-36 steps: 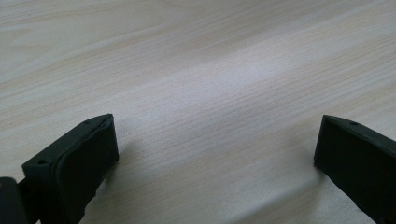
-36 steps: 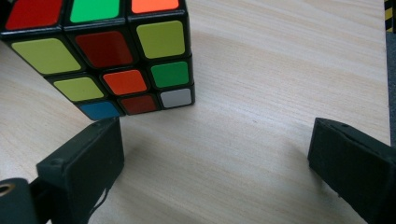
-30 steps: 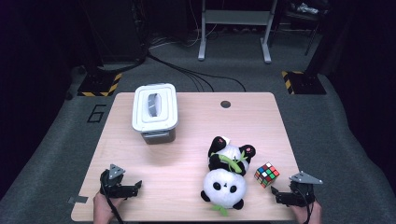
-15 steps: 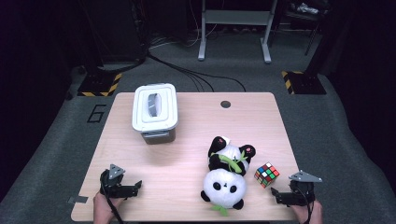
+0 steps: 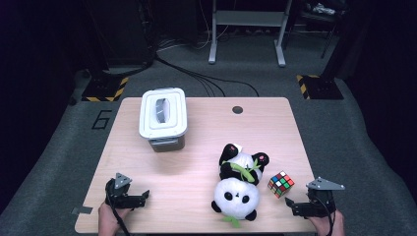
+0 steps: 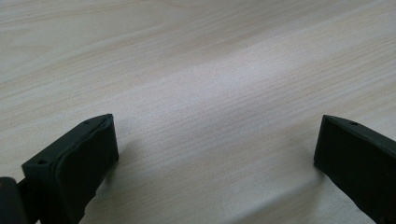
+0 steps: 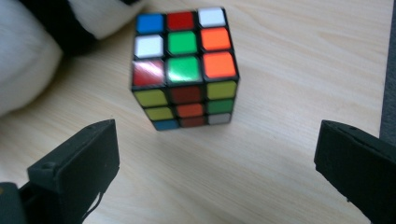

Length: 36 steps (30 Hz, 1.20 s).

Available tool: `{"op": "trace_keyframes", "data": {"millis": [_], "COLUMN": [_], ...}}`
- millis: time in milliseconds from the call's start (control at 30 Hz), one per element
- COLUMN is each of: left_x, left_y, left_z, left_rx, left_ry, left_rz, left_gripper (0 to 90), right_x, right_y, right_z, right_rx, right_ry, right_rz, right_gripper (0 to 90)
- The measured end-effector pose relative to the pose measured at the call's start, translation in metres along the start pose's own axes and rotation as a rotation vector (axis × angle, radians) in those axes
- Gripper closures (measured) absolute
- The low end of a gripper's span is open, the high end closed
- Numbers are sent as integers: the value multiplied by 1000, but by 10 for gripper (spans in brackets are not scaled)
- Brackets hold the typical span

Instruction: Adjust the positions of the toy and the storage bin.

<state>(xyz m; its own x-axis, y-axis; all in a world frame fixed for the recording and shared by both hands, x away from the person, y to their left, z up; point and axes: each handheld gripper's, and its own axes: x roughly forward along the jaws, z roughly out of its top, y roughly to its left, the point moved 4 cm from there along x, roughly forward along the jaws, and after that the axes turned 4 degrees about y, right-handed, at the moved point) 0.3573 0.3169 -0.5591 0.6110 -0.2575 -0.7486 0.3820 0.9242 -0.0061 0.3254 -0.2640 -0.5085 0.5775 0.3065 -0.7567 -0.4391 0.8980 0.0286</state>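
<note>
A scrambled colour cube (image 5: 281, 184) (image 7: 184, 65) stands on the wooden table (image 5: 196, 147) near the front right. Just behind it my right gripper (image 5: 291, 204) (image 7: 215, 154) rests open at the table's front edge, jaws wide apart and the cube a short way ahead of them. A plush panda (image 5: 238, 183) lies on its back left of the cube; its white fur (image 7: 23, 60) shows at the left of the right gripper view. My left gripper (image 5: 142, 196) (image 6: 215, 144) sits open at the front left, with bare wood between its jaws.
A white lidded bin (image 5: 163, 117) with a slot in its top stands at the back left of the table. A small dark round hole (image 5: 237, 109) marks the back edge. Dark floor with cables and a metal stand (image 5: 246, 29) lies beyond.
</note>
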Motion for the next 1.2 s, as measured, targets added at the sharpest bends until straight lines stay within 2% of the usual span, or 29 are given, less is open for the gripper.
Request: {"op": "trace_keyframes", "data": {"millis": [233,433,633,733,767,900,1100,1200], "left_x": [0,0,0,0,0,0,0,0], "left_y": [0,0,0,0,0,0,0,0], "left_z": [0,0,0,0,0,0,0,0], "left_rx": [1,1,1,2,2,3,4,4], "left_ry": [0,0,1,0,0,0,1,1], "left_rz": [-1,-1,-1,1,1,1,0,-2], "left_gripper": [0,0,0,0,0,0,0,0], "right_x": [-15,-20,-16,-14,-12,-8,0,4], "right_y": [18,35,57,64,70,82,95,99], "right_z": [24,43,62,68,75,89,105,112], "right_rx": [-49,-95,-159,-174,-185,-223,-277,-286], "right_ry": [-24,-31,-29,-27,-31,-40,-32,-26], "right_rz": [34,78,126,142,158,178,202,212], "right_gripper": [0,0,0,0,0,0,0,0]}}
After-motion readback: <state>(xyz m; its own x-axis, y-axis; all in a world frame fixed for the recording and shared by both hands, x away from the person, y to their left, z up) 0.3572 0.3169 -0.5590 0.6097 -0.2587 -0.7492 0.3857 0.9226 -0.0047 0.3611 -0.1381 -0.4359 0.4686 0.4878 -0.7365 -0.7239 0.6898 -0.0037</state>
